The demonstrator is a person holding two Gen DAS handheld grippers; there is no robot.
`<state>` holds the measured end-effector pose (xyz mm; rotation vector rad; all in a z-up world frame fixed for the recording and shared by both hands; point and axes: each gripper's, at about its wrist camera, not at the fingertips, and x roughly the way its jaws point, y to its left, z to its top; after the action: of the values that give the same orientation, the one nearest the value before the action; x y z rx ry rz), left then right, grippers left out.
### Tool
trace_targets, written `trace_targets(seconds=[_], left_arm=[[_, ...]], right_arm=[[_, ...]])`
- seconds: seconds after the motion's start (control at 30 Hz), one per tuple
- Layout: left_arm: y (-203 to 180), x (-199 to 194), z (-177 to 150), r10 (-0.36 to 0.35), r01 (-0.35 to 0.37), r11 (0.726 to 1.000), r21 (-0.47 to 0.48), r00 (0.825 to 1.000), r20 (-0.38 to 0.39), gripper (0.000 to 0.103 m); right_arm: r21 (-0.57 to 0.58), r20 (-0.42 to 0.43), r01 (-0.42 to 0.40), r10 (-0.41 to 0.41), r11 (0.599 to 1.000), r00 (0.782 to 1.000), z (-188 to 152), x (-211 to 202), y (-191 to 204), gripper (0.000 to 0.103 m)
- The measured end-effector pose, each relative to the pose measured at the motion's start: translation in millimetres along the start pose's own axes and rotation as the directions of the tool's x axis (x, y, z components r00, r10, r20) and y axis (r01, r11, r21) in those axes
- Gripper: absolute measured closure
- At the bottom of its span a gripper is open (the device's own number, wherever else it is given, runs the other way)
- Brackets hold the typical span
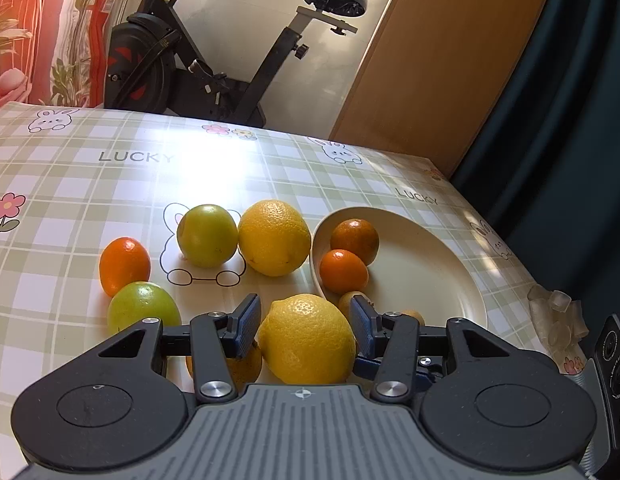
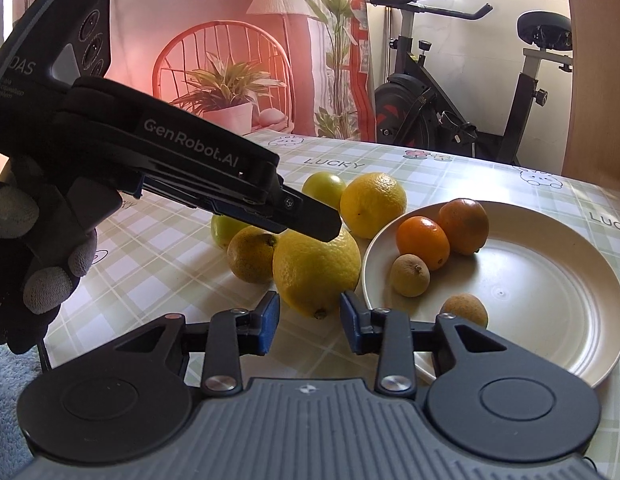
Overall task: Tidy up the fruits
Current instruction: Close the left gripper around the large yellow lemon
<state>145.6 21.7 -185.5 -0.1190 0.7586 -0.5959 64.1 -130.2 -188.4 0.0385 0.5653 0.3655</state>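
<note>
My left gripper is open, its pads on either side of a large yellow lemon that lies on the table; I cannot tell if they touch it. From the right wrist view the left gripper sits over the same lemon. My right gripper is open and empty, just in front of that lemon. A cream plate holds two orange fruits and two small brownish fruits.
Loose on the checked tablecloth: another big yellow citrus, two green fruits, an orange fruit and a dull yellow fruit. Clear plastic items lie at the right table edge. An exercise bike stands behind.
</note>
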Motion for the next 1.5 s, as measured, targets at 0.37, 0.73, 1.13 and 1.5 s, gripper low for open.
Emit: trace_targets(seconds=[0.37,0.73,1.13,1.5], left_arm=[[-2.8,-5.2,2.7,0.103,-0.103,0.995,0.005,0.995,0.011,0.027],[-5.9,-3.8,4.8,0.110,-0.111,0.993,0.050,0.994,0.009,0.024],[-4.5,10.0,1.6,0.012,-0.007,0.998,0.068,0.997,-0.071,0.048],[-11.7,0.4,-5.3,0.012,-0.002,0.994,0.107,0.996,-0.087,0.049]], right_arm=[[0.011,-0.002,-0.003,0.003,1.000,1.000,0.1,1.3,-1.9,0.066],[-0.002,-0.012,0.005,-0.005,1.000,1.000,-0.6,3.0,1.4,0.066],[0.001,-0.026,0.013,-0.013,1.000,1.000,-0.2,6.3,0.8,0.066],[-0.002,-0.042,0.014,-0.014,1.000,0.999,0.6,8.9,0.3,0.064]])
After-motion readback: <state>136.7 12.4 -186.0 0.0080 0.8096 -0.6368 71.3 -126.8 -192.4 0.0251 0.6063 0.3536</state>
